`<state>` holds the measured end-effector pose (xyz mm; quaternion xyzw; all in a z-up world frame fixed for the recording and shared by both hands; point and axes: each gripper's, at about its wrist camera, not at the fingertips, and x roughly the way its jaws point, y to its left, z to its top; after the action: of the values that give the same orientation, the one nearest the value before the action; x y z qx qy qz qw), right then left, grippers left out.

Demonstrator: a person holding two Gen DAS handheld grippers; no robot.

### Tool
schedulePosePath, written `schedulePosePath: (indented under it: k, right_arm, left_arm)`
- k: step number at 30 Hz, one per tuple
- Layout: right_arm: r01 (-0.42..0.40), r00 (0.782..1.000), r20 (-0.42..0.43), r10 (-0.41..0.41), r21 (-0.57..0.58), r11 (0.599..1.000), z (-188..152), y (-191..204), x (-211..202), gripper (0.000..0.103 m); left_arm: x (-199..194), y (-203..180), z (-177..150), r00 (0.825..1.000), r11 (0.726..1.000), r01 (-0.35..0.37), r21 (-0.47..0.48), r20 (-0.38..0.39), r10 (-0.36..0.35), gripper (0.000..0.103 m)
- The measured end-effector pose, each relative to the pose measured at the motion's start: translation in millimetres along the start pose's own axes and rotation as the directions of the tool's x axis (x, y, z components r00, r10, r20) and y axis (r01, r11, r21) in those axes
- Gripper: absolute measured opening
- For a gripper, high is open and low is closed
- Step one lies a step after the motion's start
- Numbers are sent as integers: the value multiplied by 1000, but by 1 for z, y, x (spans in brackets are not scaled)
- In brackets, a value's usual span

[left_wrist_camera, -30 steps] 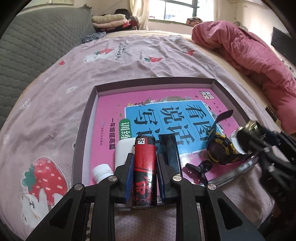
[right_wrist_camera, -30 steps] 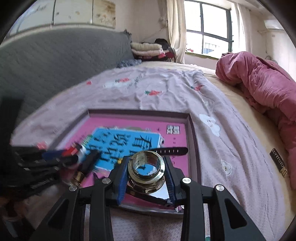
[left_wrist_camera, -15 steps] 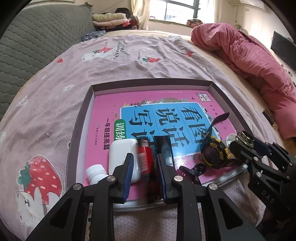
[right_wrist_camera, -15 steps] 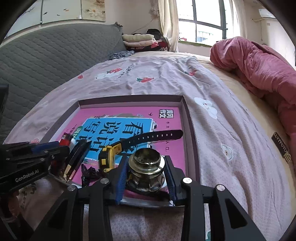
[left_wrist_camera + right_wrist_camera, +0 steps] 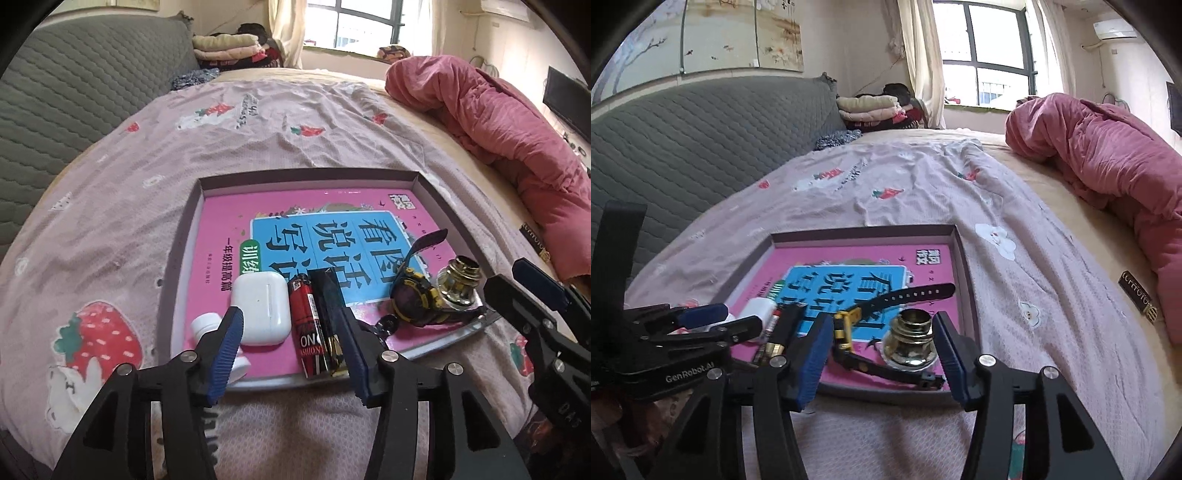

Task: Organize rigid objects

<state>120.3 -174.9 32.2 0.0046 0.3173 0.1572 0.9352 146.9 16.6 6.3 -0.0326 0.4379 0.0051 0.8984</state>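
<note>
Released, red lighter (image 5: pixel 306 325) lies between left gripper's (image 5: pixel 291 350) spread jaws.

Tray (image 5: pixel 448 195) near edge crowded w/ items; far half free.

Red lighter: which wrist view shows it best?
Left wrist view: the red lighter lies full length in the tray, label readable, between the white earbud case and a black bar. Right wrist view shows only its tip, behind the left gripper.
</note>
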Motion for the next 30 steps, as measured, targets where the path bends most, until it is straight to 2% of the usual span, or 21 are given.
schedulePosePath:
  k: [5, 7, 9, 10, 11, 18, 22, 30]
  right_arm:
    - [10, 1000, 1, -10, 0, 1000, -3, 11, -16, 56]
    - [15, 1000, 5, -15, -3, 1000, -4, 16, -22, 56]
    - [20, 1000, 3, -20, -14, 1000, -6, 23, -30, 64]
    - [24, 1000, 6, -24, -18, 1000, -8, 28, -36, 67]
    - [28, 1000, 9, -27, -21, 999, -10, 31, -40, 71]
    - [67, 998, -25, -66, 22, 998, -25, 41, -61, 71]
    - [59, 997, -48, -57, 39, 997, -36, 41, -70, 71]
    - [74, 993, -88, -73, 10, 997, -58, 50, -84, 71]
  left_arm:
    - [-22, 1, -5, 1000, 1000, -3, -8, 21, 3, 57]
    - [-33, 3, -9, 1000, 1000, -2, -9, 31, 2, 61]
    - [-46, 5, -16, 999, 1000, 0, -12, 48, 1, 71]
    - [-51, 6, -20, 999, 1000, 2, -8, 51, -2, 72]
    - [-55, 6, -23, 999, 1000, 2, -3, 54, -2, 73]
    - [-79, 14, -45, 998, 1000, -12, -24, 58, 13, 73]
    - [-93, 18, -59, 997, 999, -29, -32, 65, 31, 73]
    - [-118, 10, -82, 996, 999, -38, -13, 85, 39, 73]
